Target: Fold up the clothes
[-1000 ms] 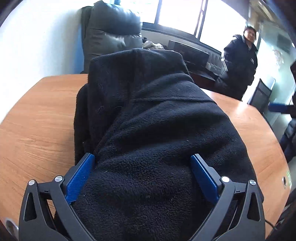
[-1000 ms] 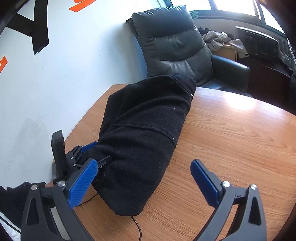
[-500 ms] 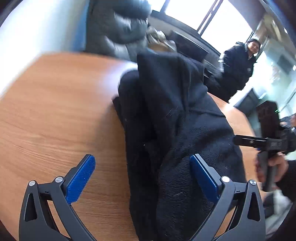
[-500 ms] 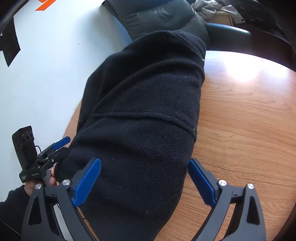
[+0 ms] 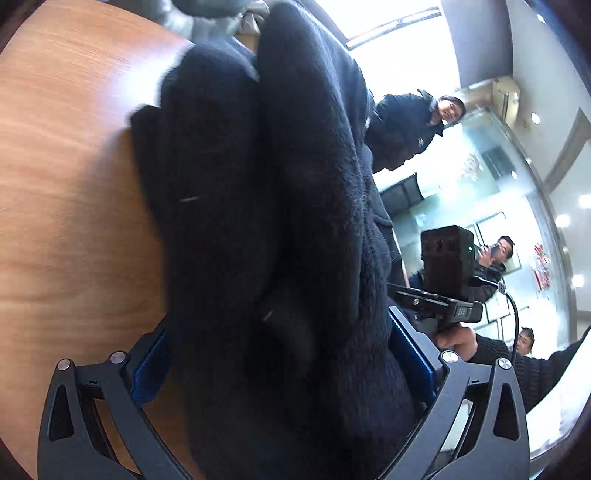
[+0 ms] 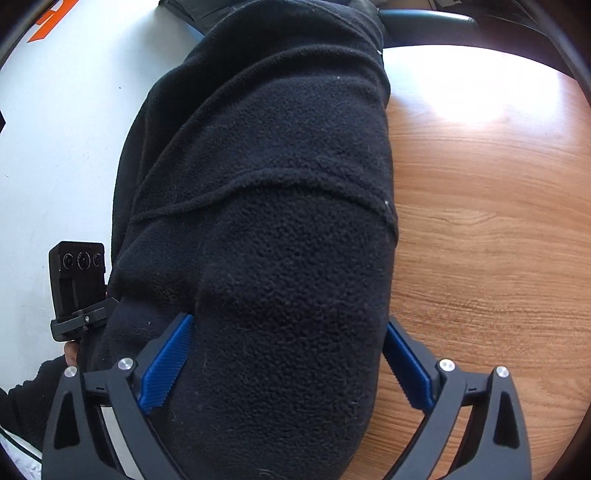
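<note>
A black fleece garment [image 5: 266, 206] lies folded in a thick bundle on the wooden table [image 5: 66, 192]; it also shows in the right wrist view [image 6: 273, 206]. My left gripper [image 5: 288, 362] stands wide open with the near end of the bundle filling the space between its blue pads [image 5: 410, 358]. My right gripper [image 6: 288, 362] is also wide open, straddling the bundle's other side, its blue pads [image 6: 166, 365] against the fleece. The left gripper's camera block [image 6: 77, 280] shows at the left of the right wrist view, the right gripper's [image 5: 447, 266] in the left wrist view.
A white wall [image 6: 62, 140] runs along the table's left edge. A dark leather armchair [image 6: 424, 18] stands behind the table. Bare wood [image 6: 491, 229] lies to the right of the bundle. Three people [image 5: 406, 129] are in the room beyond.
Both grippers have moved in onto the bundle from either side, so the fleece now fills both jaws. The left wrist view has swung right and tilted.
</note>
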### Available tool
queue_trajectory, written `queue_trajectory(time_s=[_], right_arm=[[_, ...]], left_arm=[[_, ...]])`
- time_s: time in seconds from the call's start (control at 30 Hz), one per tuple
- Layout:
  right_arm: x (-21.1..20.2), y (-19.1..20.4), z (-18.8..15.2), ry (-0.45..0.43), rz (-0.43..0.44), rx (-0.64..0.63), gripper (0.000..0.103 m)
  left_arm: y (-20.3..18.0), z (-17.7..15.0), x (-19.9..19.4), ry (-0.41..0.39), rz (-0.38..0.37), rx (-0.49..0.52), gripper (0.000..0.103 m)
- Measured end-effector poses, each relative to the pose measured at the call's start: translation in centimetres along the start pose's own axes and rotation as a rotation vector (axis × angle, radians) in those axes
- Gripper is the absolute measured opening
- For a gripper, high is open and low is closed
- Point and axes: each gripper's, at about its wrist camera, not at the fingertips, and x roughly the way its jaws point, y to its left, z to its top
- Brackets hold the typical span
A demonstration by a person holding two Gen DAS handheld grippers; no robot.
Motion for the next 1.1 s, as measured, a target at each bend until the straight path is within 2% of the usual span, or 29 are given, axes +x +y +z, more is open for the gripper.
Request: queue_trajectory(time_s=[0.07,0.13,0.2,0.3,0.37,0.5,0.7,0.83,0.97,1.1], right_arm=[[0.3,0.3,0.0,-0.001,-0.007,-0.026,0.101],[0.3,0.5,0.0,-0.010,-0.016,-0.046,0.096],[0.3,0.9,0.0,-0.015,-0.023,-0.073,0.080],[0.2,1.5,0.1,-0.009,-0.030,-0.108,0.066],[0.2,1.5,0.1,-0.004,-0.023,-0.109,0.060],[-0.4,2.4,-0.9,-0.053,0.012,-0.111,0.049],[-0.1,6.3,-2.3,-0.137,0.065,-0.149,0.045],[0.7,10.9,-0.3,-0.195,0.088,-0.190,0.045],[2.7,15.9,3.7,-0.236,0.097,-0.196,0.045],[8.4,18.8,7.6,-0.227,0.085,-0.154,0.046]], left_arm=[[-0.4,-0.1,0.3,0.013,-0.018,-0.036,0.091],[-0.4,1.0,1.0,0.012,-0.026,-0.042,0.079],[-0.4,1.5,1.6,0.014,-0.032,-0.044,0.064],[-1.5,1.8,1.7,0.017,-0.023,-0.029,0.056],[-1.8,2.4,1.6,0.017,-0.021,-0.027,0.054],[-3.5,2.4,0.0,-0.018,-0.020,0.017,0.050],[-5.7,2.8,-4.9,-0.081,0.051,0.059,0.050],[-6.8,4.9,-9.6,-0.149,0.097,0.109,0.050],[-4.1,9.8,-13.7,-0.176,0.116,0.127,0.050],[1.7,14.7,-15.3,-0.144,0.145,0.102,0.051]])
